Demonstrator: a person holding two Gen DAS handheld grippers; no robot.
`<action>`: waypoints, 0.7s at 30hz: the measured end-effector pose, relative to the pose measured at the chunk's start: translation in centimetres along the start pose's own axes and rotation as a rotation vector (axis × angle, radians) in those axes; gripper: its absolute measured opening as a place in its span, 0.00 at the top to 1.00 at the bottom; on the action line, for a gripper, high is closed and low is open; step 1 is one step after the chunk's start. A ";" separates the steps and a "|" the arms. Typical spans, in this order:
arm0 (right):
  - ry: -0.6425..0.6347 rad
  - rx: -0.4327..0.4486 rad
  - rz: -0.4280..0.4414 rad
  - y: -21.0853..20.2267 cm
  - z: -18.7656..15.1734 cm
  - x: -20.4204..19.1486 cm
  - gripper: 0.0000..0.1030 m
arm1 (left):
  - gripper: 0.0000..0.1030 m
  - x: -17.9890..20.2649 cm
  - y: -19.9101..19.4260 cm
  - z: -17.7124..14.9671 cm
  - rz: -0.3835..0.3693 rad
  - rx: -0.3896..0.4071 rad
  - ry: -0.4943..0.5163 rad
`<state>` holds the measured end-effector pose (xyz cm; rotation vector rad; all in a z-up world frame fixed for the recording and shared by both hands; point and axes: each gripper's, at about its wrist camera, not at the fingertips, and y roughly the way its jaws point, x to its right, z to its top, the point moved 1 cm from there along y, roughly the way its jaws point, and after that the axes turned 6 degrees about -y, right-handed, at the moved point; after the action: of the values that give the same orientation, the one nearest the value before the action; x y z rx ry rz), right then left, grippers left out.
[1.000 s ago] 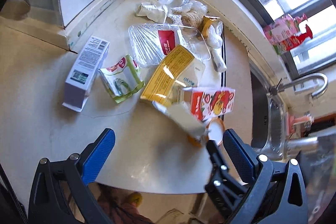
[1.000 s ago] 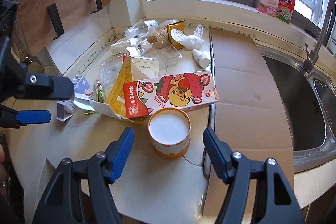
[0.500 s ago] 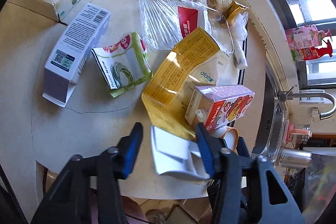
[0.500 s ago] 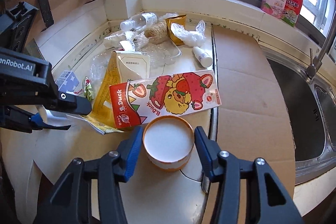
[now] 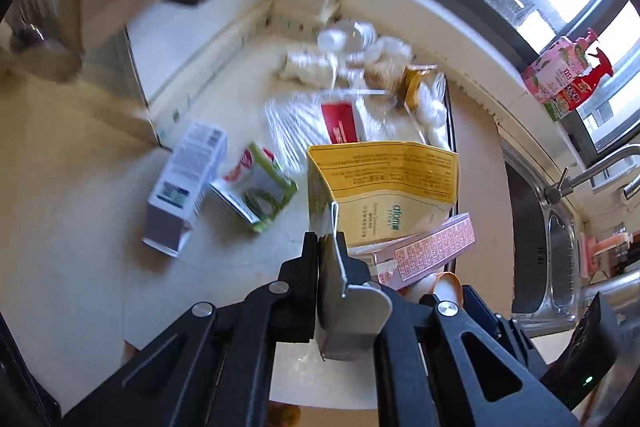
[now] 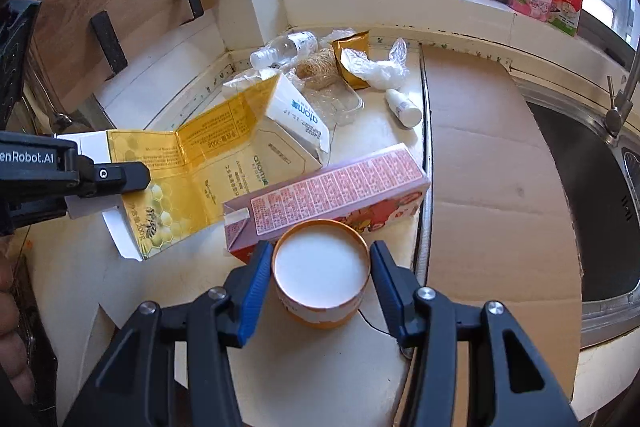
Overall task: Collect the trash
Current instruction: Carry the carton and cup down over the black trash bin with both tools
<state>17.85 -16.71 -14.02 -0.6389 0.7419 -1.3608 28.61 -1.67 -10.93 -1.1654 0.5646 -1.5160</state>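
Note:
My left gripper (image 5: 326,247) is shut on a white flap of the flattened yellow carton (image 5: 384,195), which hangs lifted and tilted off the counter. In the right wrist view the same left gripper (image 6: 108,179) clamps the yellow carton (image 6: 200,171) at the left. A pink strawberry drink carton (image 6: 332,187) lies on its side against it. My right gripper (image 6: 320,287) is shut on an orange paper cup (image 6: 322,267) with a white top, one blue pad against each side. The cup (image 5: 444,287) peeks out beside the left gripper's fingers.
A white-blue box (image 5: 184,179) and a green-white pack (image 5: 256,195) lie left. A clear tray (image 5: 320,123), water bottle (image 6: 286,47), gold pouch (image 6: 352,63) and small white bottle (image 6: 404,105) fill the back corner. Cardboard (image 6: 492,167) and the sink (image 6: 580,187) are right.
The left jaws closed on the yellow carton's flap and raised it. The pink carton rolled onto its side. The right jaws came in from wide to the cup's sides.

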 end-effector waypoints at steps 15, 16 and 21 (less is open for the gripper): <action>0.039 0.084 0.140 -7.2 -0.9 1.1 0.51 | 0.97 0.4 -9.6 -5.5 0.058 0.264 0.110; 0.042 0.086 0.155 -7.9 -1.5 1.1 0.51 | 0.97 0.3 -10.4 -6.5 0.055 0.264 0.109; 0.016 0.078 0.195 -10.8 -4.1 0.9 0.51 | 0.97 0.1 -13.2 -10.7 0.053 0.261 0.096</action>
<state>7.96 -18.70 -8.27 -0.4818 0.7412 -1.2107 13.05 -0.32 -4.17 -0.8754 0.4425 -1.5536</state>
